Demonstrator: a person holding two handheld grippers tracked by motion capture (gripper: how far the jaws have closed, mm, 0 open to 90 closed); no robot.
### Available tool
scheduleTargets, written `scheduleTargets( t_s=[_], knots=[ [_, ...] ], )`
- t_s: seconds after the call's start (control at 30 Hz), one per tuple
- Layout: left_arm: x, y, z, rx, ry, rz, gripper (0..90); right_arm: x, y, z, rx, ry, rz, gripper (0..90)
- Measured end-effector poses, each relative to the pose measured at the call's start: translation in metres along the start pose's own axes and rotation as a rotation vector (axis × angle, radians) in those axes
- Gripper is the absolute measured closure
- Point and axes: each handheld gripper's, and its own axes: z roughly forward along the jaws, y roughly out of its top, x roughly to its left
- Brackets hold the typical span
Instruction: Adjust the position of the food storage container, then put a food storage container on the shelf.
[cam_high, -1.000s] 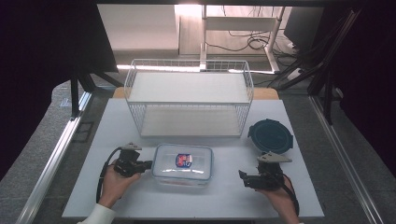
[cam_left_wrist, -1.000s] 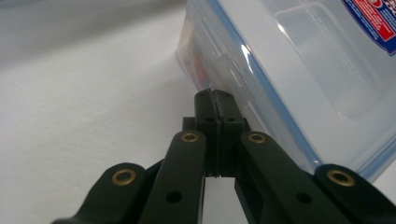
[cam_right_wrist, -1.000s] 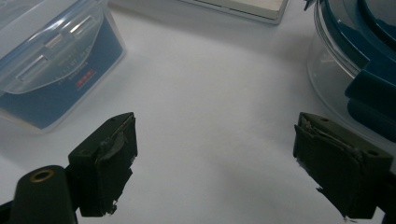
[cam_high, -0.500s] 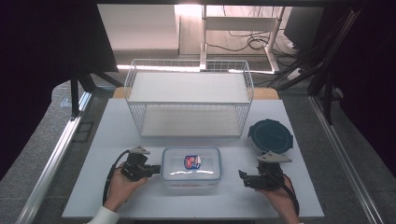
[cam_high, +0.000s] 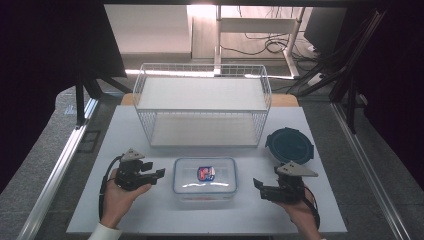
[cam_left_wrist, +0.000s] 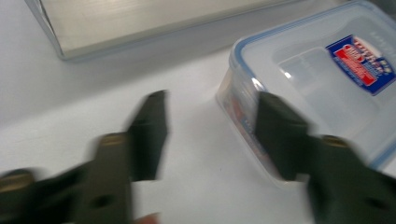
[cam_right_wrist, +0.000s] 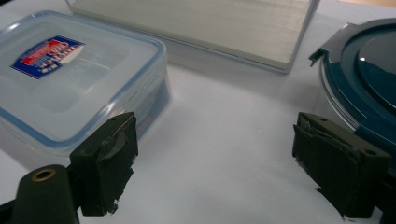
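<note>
Food box (cam_high: 205, 176) sits near the middle of the surface (cam_high: 150, 215), lid on, between both grippers. Left gripper (cam_high: 157, 172), its jaws just released, stays clear beside it; right gripper (cam_high: 257, 186) waits with jaws spread, empty.

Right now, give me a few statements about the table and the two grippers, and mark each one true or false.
1. The clear container has its lid on. True.
2. The left gripper clamps the clear container. False: its jaws have just been opening, beside the container with nothing between them.
3. The round dark lid lies inside the wire basket. False: it lies on the table to the basket's right.
4. The right gripper is open and holds nothing. True.
</note>
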Motion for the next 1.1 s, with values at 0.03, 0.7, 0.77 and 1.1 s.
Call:
scheduleTargets(
  t_s=[0.03, 0.7, 0.77, 1.1],
  knots=[
    [-0.001, 0.0, -0.003, 0.003, -0.001, 0.013, 30.5, 0.0, 0.001, 0.0, -0.004, 0.006, 0.0, 14.2],
    [-0.002, 0.001, -0.014, -0.077, -0.076, -0.071, 20.1, 0.012, 0.011, 0.0, 0.025, 0.119, 0.1, 15.9],
    [-0.002, 0.0, -0.014, -0.078, -0.084, -0.082, 22.5, 0.014, 0.014, 0.001, 0.037, 0.138, 0.104, 17.1],
    [-0.006, -0.001, -0.004, -0.04, -0.147, -0.102, 20.3, 0.02, 0.029, 0.006, 0.044, 0.203, 0.141, 14.6]
  ],
)
